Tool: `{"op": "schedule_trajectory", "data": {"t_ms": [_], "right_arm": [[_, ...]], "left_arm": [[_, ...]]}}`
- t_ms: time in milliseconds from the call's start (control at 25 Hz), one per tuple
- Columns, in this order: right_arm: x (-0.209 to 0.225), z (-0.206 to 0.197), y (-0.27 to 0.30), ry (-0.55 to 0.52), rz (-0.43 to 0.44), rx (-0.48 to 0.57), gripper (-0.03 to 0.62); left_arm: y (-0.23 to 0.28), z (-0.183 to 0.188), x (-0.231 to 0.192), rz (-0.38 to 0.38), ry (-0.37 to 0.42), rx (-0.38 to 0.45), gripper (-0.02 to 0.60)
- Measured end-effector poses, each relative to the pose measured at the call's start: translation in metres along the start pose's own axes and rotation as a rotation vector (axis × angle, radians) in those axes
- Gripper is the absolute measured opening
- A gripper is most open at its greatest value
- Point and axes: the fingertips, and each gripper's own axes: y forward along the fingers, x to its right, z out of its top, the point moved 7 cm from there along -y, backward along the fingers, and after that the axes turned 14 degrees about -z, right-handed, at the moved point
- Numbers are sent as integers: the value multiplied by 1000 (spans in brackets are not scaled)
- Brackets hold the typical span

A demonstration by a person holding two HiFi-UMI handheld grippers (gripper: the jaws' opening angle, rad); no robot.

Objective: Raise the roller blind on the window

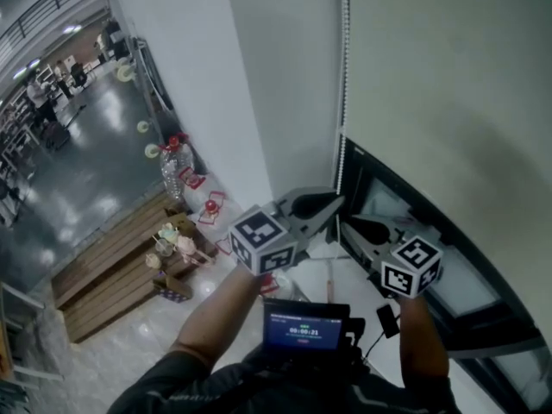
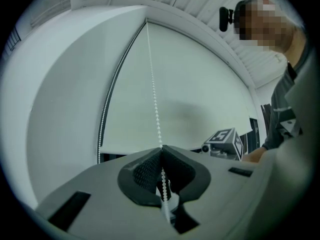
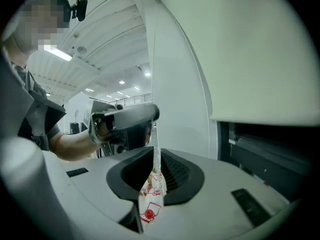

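The pale roller blind [image 1: 448, 76] hangs over the window, its lower edge above the dark window frame [image 1: 457, 240]. Its white bead chain [image 1: 345, 59] runs down the blind's left edge. My left gripper [image 1: 336, 203] is shut on the chain. In the left gripper view the chain [image 2: 152, 84] rises taut from between the closed jaws [image 2: 161, 151]. Just below and to the right, my right gripper [image 1: 347, 225] points at the same chain. In the right gripper view its jaws [image 3: 154, 151] stand slightly apart, and the chain [image 3: 154, 136] runs into the narrow gap.
A white wall [image 1: 216, 76] borders the blind on the left. Far below are wooden pallets [image 1: 112, 266], water bottles [image 1: 177, 166] and red-and-white objects [image 1: 211, 207]. A small screen [image 1: 304, 326] sits at the person's chest.
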Motion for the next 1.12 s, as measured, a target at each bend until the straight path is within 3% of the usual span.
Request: {"op": "schedule_trajectory", "data": {"t_ms": [280,520,600,640,960,1120], "right_arm": [[3,94,-16,-50,46,208,87],[-15,146,-3,-76,103,299,87],[-18,151,4,-80,110,290,71],[-18,152,6,-73,115,285,10],[-17,148,12,-13,128,307,2],[-14,130,16,-5,117,275,2]], "left_arm": [[-3,0,0,-4,-5,12,8],[-4,0,3,-3,12,8,8],[-5,0,5,-2,12,2,8],[-5,1,5,-1,11,0,8],[-9,2,3,3,2,9,8],[-7,-16,4,0,-31,-17,8]]}}
